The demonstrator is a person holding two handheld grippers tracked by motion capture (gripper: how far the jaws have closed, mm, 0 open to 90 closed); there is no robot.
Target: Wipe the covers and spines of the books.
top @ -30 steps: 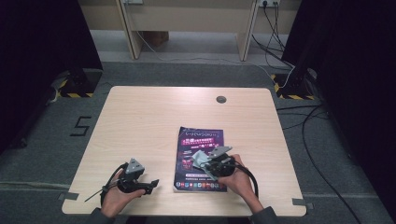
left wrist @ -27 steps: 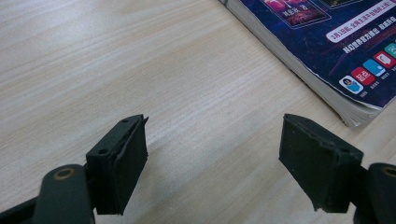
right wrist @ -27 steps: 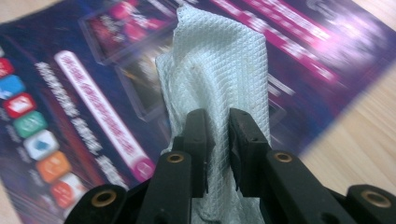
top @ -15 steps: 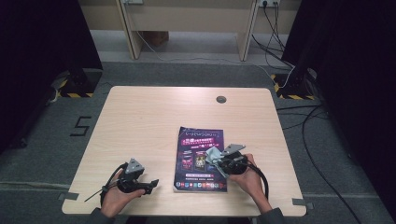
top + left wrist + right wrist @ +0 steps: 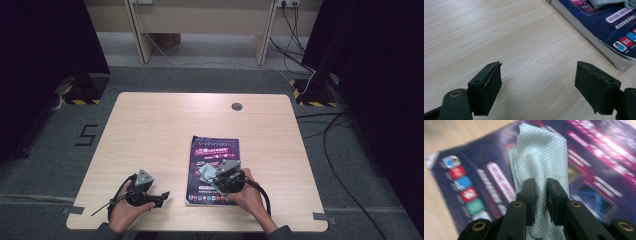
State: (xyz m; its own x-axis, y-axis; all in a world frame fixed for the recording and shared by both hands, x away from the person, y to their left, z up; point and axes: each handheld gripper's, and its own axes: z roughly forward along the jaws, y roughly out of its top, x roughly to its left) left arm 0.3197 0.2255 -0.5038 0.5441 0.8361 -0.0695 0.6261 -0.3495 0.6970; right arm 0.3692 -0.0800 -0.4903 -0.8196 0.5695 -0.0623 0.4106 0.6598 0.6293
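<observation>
Wiping across the magazine's (image 5: 213,167) purple cover, the right gripper (image 5: 216,175) has slid back toward the middle after a swing to the right — its jaws pinched tight on a folded white cloth (image 5: 541,167) pressed against the print. The left gripper (image 5: 159,197) idles on the bare table (image 5: 160,130), jaws spread wide and empty — so the cover's near edge likely remains to be wiped.

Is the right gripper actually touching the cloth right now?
Touching. In the right gripper view the right gripper has its jaws closed on the pale cloth, pads pressing a fold between them, above the book cover.
</observation>
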